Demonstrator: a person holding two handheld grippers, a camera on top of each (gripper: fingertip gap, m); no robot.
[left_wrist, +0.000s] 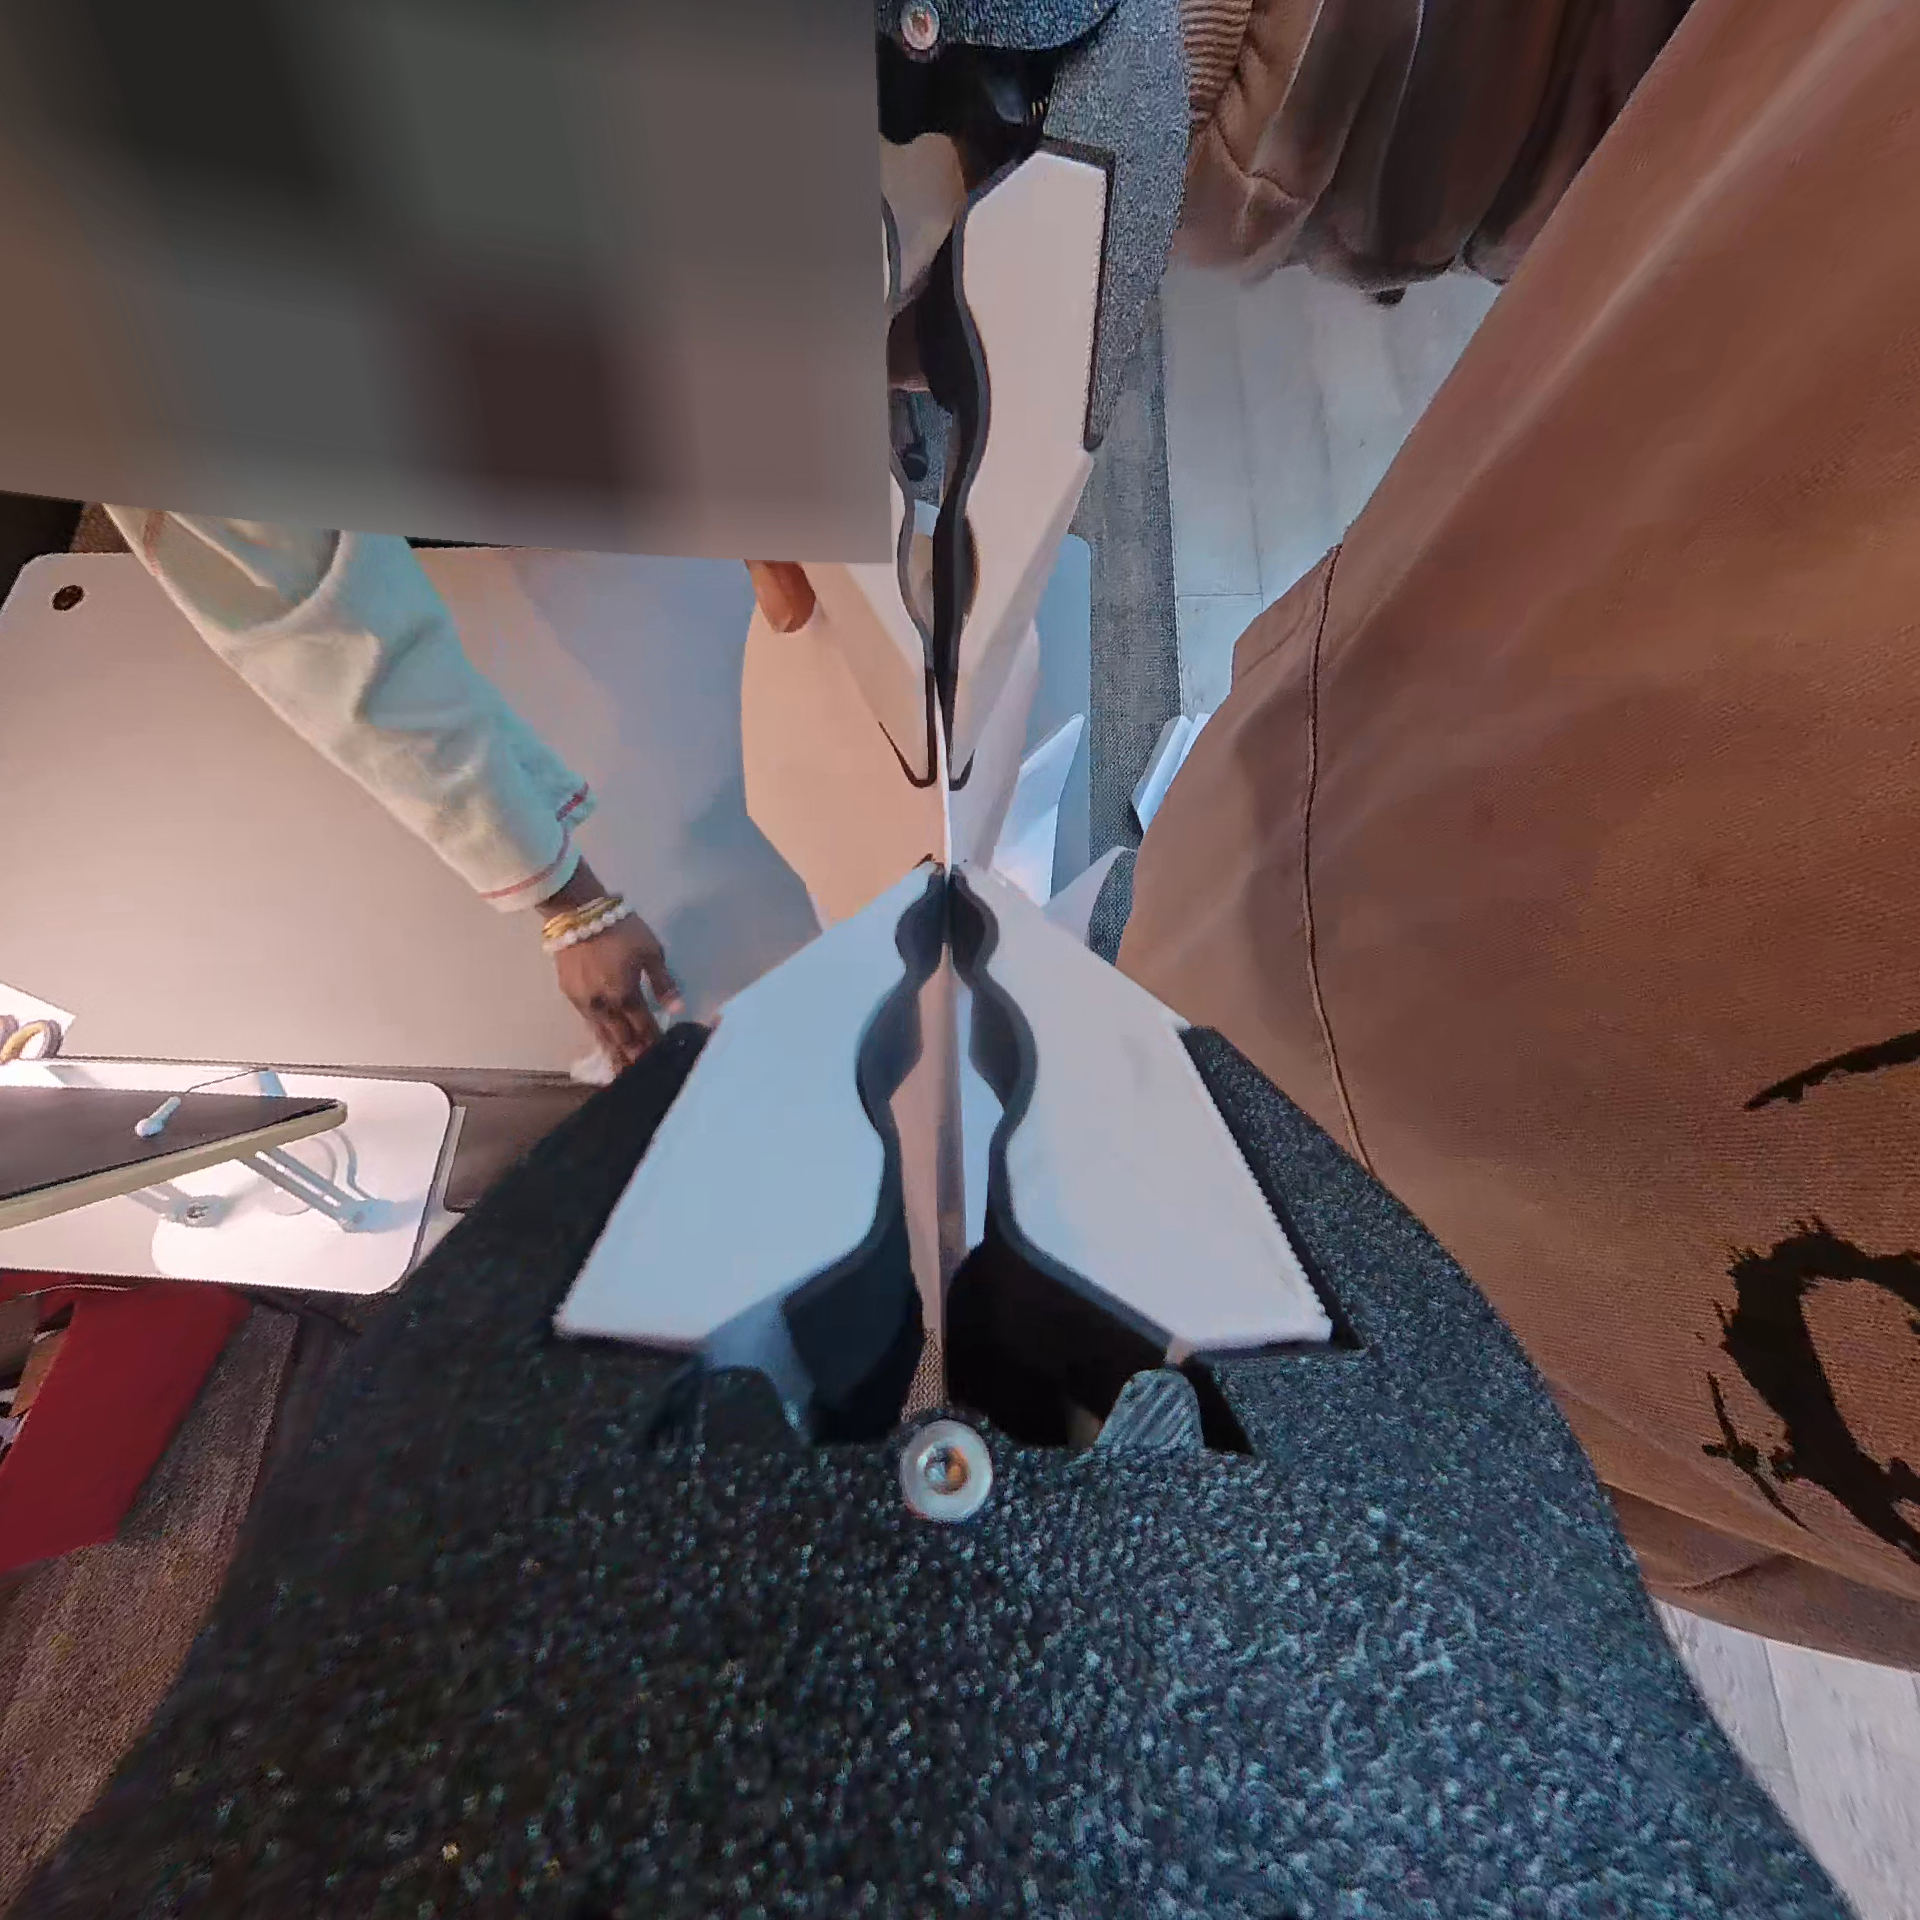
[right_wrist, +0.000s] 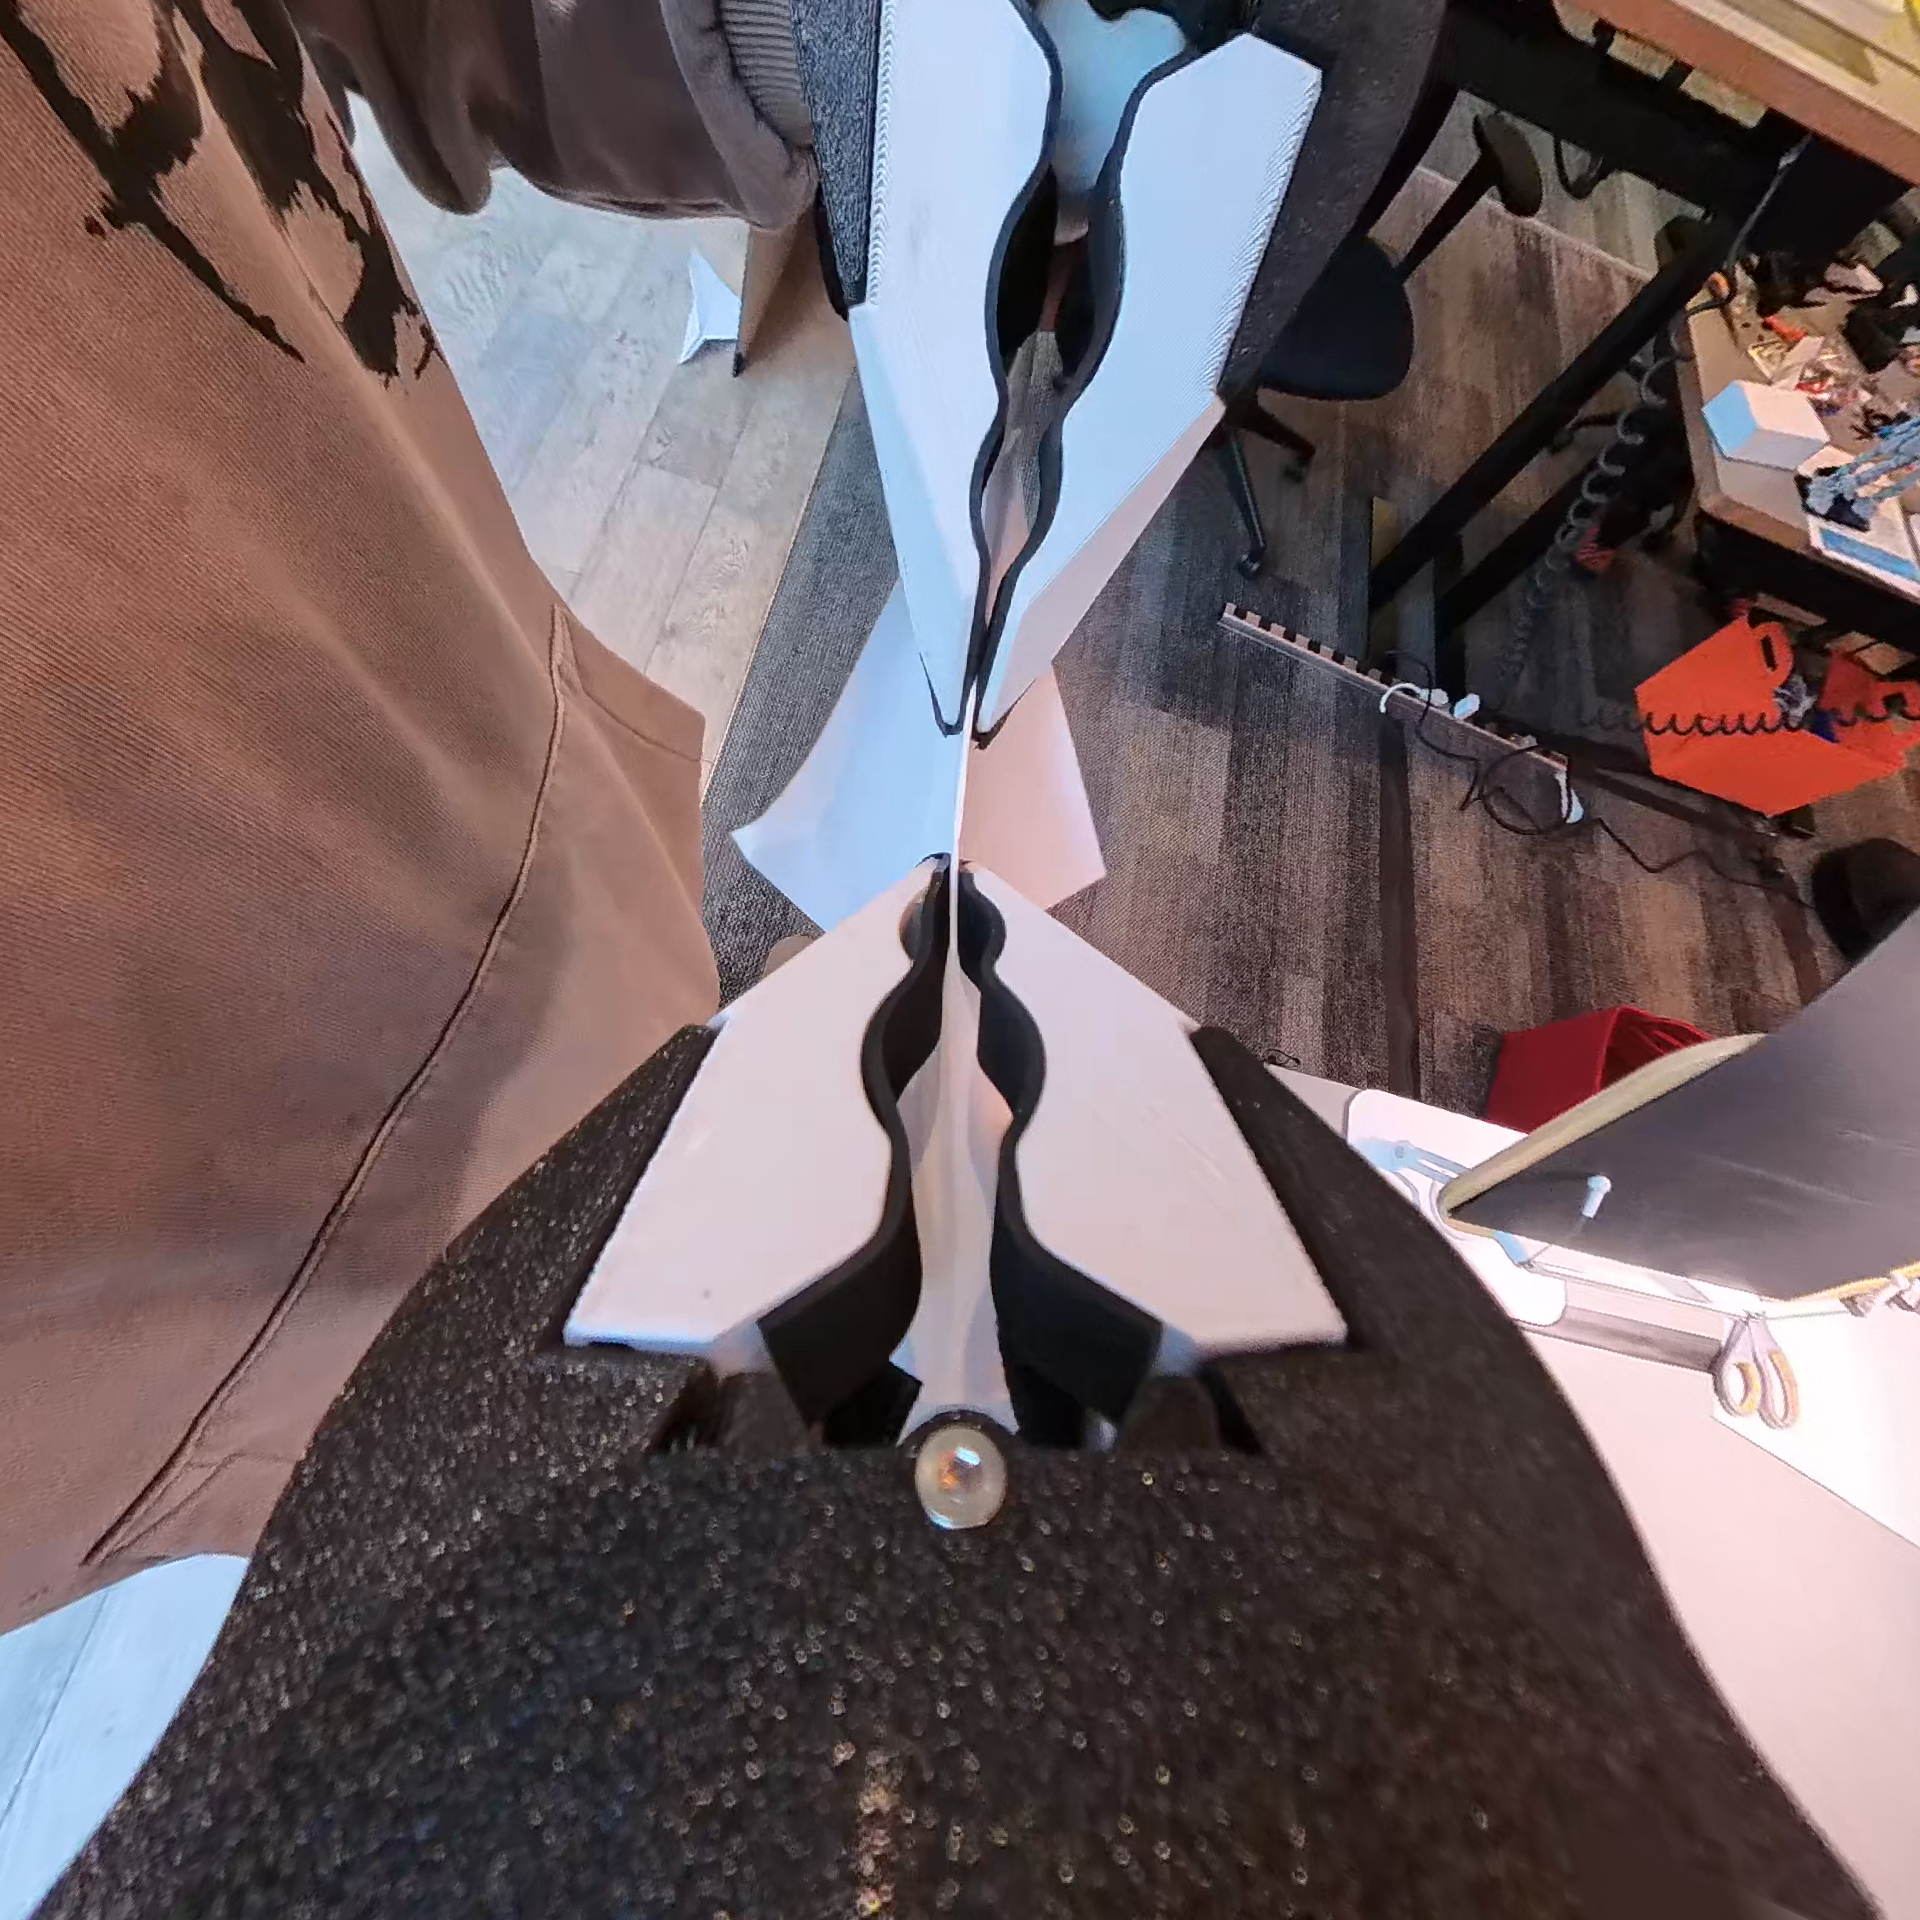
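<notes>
Not seeing any readable text, labels or numbers in either view. Only black brush-style marks showing on the brown garment (left_wrist: 1558, 935), not making out as letters; small items on the far table (right_wrist: 1766, 447) too blurred.

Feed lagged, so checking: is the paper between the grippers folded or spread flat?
Folded, at least along a crease: the paper runs edge-on between the right gripper and left gripper, with flaps fanning out on both sides.

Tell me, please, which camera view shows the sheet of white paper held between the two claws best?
The right wrist view: the white paper spreads out on both sides between the right claw and the left claw, clear against the dark floor. In the left wrist view the paper shows mostly edge-on, a thin strip between the claw tips.
</notes>
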